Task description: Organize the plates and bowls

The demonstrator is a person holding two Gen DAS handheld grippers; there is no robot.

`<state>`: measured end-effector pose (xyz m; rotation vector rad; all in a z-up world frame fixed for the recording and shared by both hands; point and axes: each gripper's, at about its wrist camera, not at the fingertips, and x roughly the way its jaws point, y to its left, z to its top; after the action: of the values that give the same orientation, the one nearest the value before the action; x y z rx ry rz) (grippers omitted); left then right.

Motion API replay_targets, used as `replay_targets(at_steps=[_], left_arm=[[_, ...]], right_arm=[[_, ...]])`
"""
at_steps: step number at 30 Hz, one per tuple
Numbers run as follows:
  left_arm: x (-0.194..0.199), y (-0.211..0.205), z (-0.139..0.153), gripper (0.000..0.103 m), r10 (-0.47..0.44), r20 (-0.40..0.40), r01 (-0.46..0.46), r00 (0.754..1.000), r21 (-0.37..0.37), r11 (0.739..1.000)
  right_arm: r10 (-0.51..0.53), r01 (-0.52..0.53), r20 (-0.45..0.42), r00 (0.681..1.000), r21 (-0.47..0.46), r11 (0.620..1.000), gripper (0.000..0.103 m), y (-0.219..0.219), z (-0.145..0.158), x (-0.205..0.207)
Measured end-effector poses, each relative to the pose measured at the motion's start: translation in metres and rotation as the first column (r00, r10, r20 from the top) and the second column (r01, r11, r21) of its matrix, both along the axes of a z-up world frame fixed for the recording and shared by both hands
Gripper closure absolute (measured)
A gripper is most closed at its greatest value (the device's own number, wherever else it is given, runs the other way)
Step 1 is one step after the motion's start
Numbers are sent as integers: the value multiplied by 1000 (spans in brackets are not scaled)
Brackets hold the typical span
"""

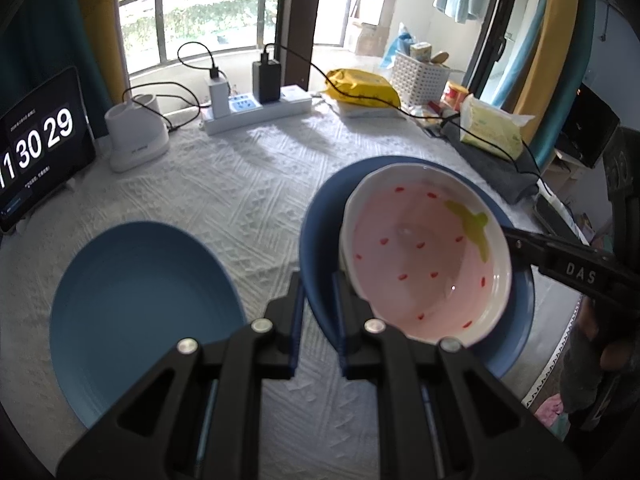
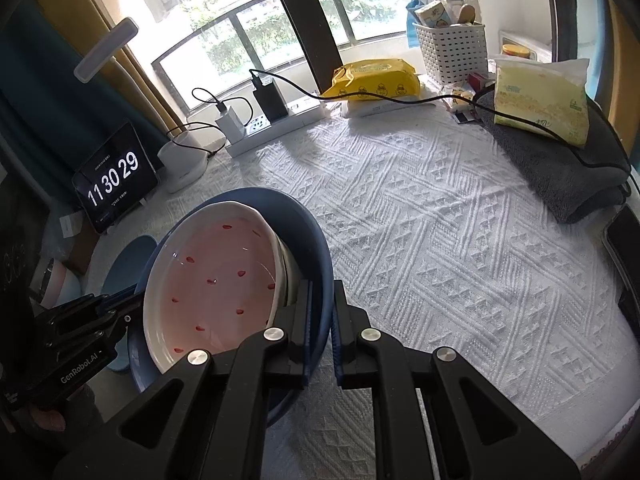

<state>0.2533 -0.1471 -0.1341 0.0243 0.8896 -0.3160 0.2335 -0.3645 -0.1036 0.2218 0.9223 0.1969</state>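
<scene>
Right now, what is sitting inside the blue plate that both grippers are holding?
A pink strawberry bowl sits tilted inside the blue plate, gripped by left gripper and right gripper. The plate's floor beneath the bowl is hidden.

Both wrist views look down close over the tabletop (image 1: 248, 184) toward its window edge, sharing the strawberry bowl (image 1: 424, 256) and clock (image 2: 114, 180).

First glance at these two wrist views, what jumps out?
The pink strawberry bowl sitting tilted inside a blue bowl, right of centre in the left wrist view. The left gripper clamps the blue bowl's rim on one side and the right gripper on the other. A blue plate lies flat on the white cloth to the left.
</scene>
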Motion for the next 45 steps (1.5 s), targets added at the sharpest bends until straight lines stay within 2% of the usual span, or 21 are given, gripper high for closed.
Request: replay_targets(at_steps=[23,45], left_arm=[[-8,22,21,91,39,41,-38,998,-14,999],[-15,75,29,91,136,63,-133,989,-41,990]], right_arm=[[34,-33,44,998,-11,999,92,21,24,0],[124,-123,55,991,-27,992,92,76,34,10]])
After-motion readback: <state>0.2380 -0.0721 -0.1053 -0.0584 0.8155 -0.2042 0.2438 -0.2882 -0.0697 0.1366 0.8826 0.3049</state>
